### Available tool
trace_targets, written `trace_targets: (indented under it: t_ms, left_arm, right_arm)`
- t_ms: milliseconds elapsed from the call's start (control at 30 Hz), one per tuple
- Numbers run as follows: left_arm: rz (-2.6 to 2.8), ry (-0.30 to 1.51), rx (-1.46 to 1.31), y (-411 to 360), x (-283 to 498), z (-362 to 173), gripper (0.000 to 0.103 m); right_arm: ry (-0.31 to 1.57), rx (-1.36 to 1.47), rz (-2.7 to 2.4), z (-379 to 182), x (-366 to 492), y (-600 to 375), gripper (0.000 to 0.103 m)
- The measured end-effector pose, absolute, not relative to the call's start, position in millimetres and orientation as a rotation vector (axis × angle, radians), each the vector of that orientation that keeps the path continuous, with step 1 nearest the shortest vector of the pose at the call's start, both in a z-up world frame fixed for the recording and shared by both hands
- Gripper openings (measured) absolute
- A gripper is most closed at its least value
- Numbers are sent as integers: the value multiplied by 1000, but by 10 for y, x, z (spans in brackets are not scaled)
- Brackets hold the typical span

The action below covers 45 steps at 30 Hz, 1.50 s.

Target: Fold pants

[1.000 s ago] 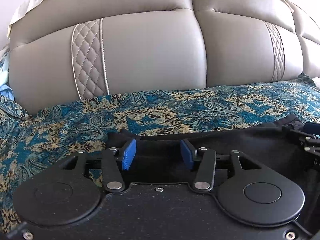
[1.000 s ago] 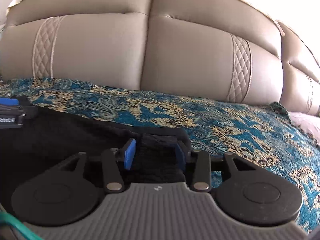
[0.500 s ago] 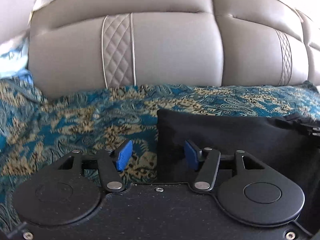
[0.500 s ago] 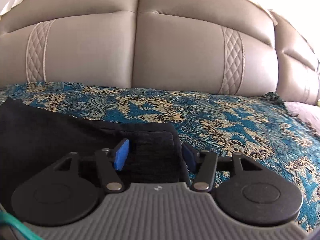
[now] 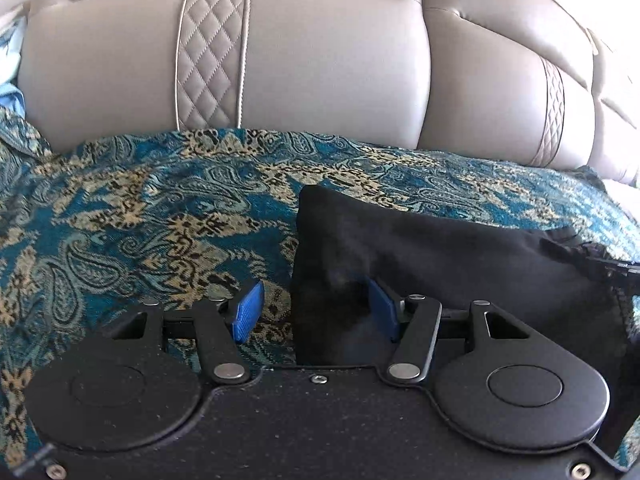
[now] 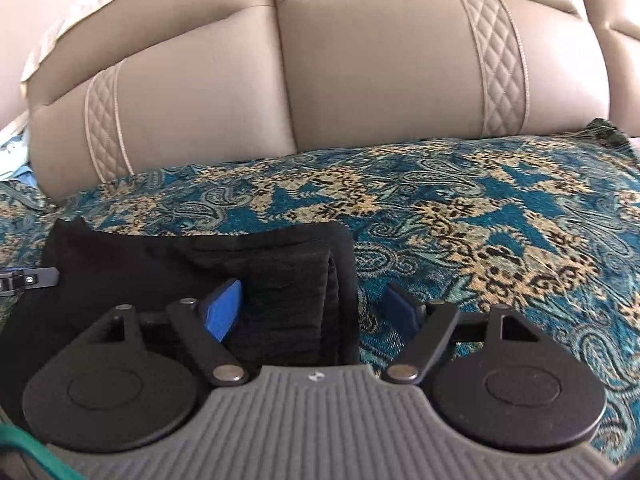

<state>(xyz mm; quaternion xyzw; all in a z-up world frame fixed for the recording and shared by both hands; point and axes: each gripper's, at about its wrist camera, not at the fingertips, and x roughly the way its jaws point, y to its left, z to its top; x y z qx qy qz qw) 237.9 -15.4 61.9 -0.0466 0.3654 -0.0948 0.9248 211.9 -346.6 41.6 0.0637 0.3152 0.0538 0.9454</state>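
The black pants [image 5: 440,256] lie folded on the teal paisley cover [image 5: 160,216] of a sofa seat. My left gripper [image 5: 316,314] is open over the pants' left edge, its right blue pad against the dark cloth. In the right wrist view the pants [image 6: 168,264] show with the ribbed waistband [image 6: 292,300] on the right end. My right gripper [image 6: 312,310] is open wide and straddles that right edge, holding nothing. The tip of the left gripper shows at the far left [image 6: 24,278].
The beige leather sofa backrest [image 5: 328,68] with quilted stripes rises right behind the seat. Light blue cloth [image 5: 12,92] lies at the far left. The patterned cover [image 6: 500,208] spreads to the right of the pants.
Both grippers have opened wider and drawn apart toward the pants' two ends. The pants now lie flat and released; the left gripper slid left, the right gripper slid right.
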Motion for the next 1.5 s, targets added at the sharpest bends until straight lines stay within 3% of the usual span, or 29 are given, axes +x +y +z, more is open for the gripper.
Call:
trace_targets:
  t_ms: [333,467,567,900,1300,1500]
  left_arm:
    - [-234,754,-116,-185,2490,590,58]
    - [-247,764,-133,-196,2480,605,60]
    - [-362,788,-238,-102,2424,626,69]
    - [-355,809,-224,-103,2488,633,62]
    - [-349,815,-223,-112,2582,609,62]
    - [-403,826,-89,-96,2355,641,62]
  right_arm:
    - [622,135,160,409,2149,-3471,74]
    - [622,148,176,416,2131,-3458,63]
    - [624,156,187,421,2114,-3454,60]
    - [643,187,206,442,2102,-3481,59]
    - [690,289,294,451,2036,-3645,60]
    - [787,408,385,461,1969,-3918,64]
